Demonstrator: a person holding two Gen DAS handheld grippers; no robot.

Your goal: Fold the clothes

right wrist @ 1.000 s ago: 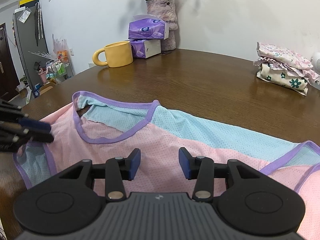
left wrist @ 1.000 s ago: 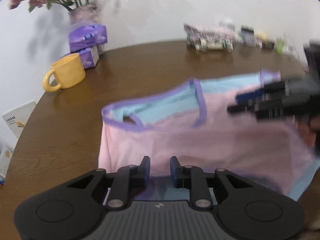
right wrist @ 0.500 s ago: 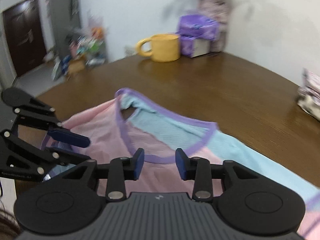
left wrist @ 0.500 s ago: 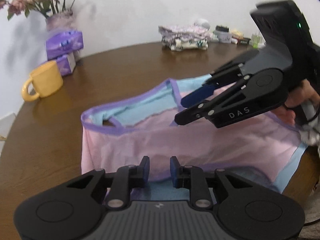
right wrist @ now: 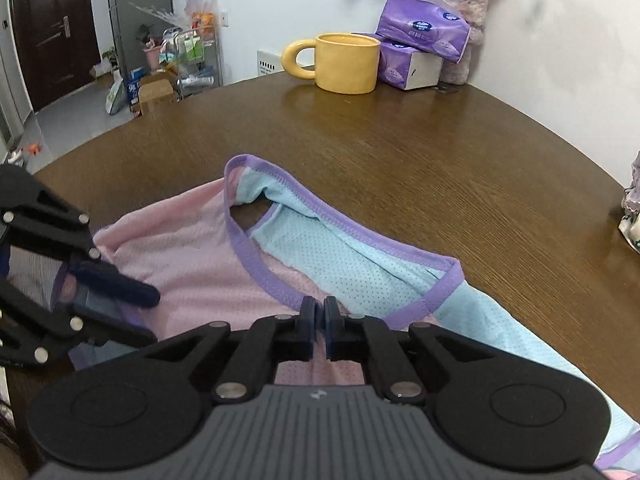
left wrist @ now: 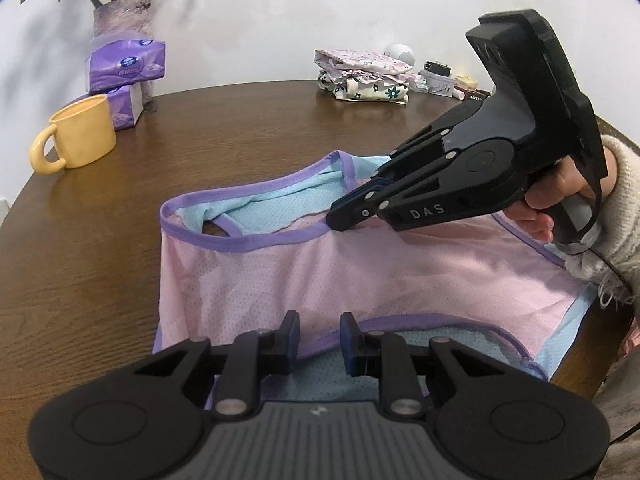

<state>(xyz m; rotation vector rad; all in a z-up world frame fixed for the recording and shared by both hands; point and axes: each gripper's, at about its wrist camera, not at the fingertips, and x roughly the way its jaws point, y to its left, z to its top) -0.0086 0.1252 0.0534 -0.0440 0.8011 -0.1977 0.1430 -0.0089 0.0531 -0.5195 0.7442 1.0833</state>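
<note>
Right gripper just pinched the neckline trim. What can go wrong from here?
1. The right gripper is shut at the purple neckline trim of the pink and blue top; it may hold only the front layer, so lifting could part the layers.
2. The left gripper stands open over the lower edge; the top may drag unevenly.
3. The yellow mug stands nearby; a wide swing might hit it.

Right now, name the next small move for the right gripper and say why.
Probably lift and draw the purple neckline toward the left gripper: the right gripper is shut on the pink top there, which lies flat, unfolded.
</note>
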